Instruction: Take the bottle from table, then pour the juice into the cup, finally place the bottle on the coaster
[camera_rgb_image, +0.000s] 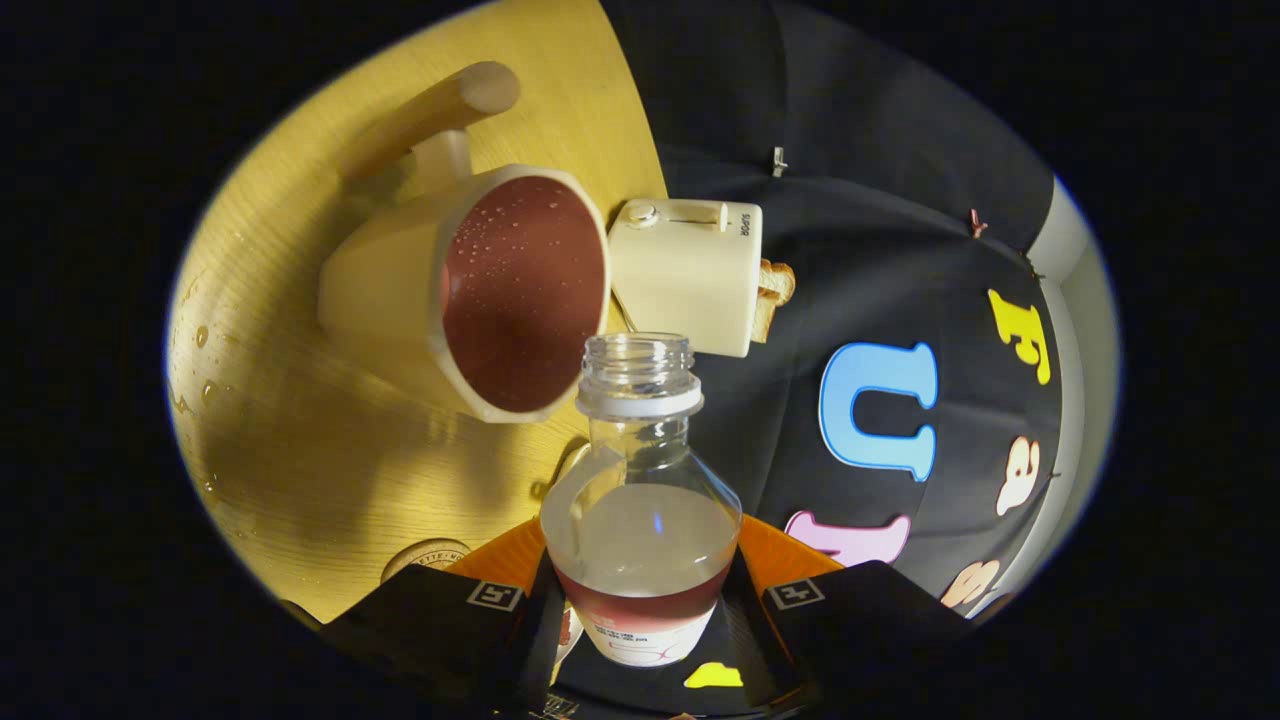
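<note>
A clear plastic bottle (640, 500) with no cap is clamped between my two black fingers (500, 620); my gripper (640, 625) is shut on its lower body. Pale liquid fills the bottle to about its shoulder. The view is rolled sideways, so the bottle is tilted. Its open mouth (638, 362) is just beside the rim of a cream cup (470, 290) with a dark red inside and droplets on its wall. A round coaster (425, 558) peeks out on the wooden table just left of my left finger.
A cream toaster (690, 275) with bread (775, 290) in it stands right behind the cup. A wooden rod (430, 115) stands behind the cup. Water drops (205, 390) lie on the wooden table (320, 470).
</note>
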